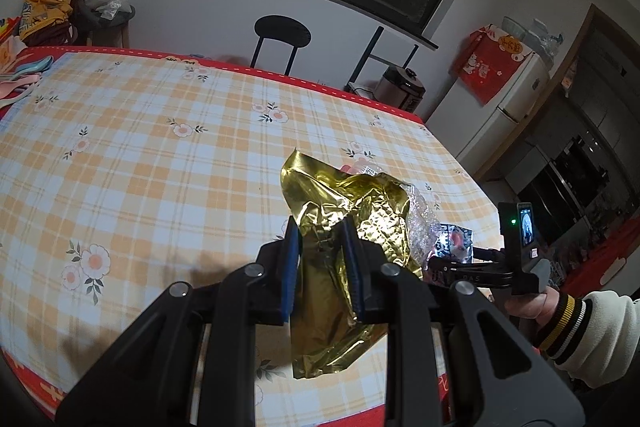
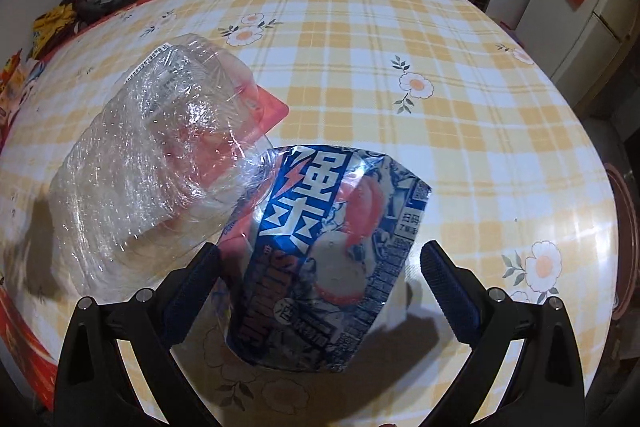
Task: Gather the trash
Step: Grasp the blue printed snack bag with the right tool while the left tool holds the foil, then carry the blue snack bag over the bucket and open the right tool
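Note:
My left gripper (image 1: pixel 320 259) is shut on a crumpled gold foil wrapper (image 1: pixel 340 227) and holds it above the checked tablecloth (image 1: pixel 160 155). My right gripper (image 2: pixel 320 275) is open, its fingers on either side of a blue printed drink wrapper (image 2: pixel 320 259) lying on the table. A crushed clear plastic container (image 2: pixel 152 163) with a pink label lies against the blue wrapper's upper left; it also shows behind the gold foil in the left wrist view (image 1: pixel 420 223). The right gripper (image 1: pixel 456 263) shows in the left wrist view, just right of the gold foil.
A black chair (image 1: pixel 282 39) stands behind the table's far edge. A heap of clothes and bags (image 1: pixel 56 11) sits at the far left. A rice cooker (image 1: pixel 400 87) and a white fridge (image 1: pixel 504 95) stand to the right. The table's red edge (image 2: pixel 24 327) runs at lower left.

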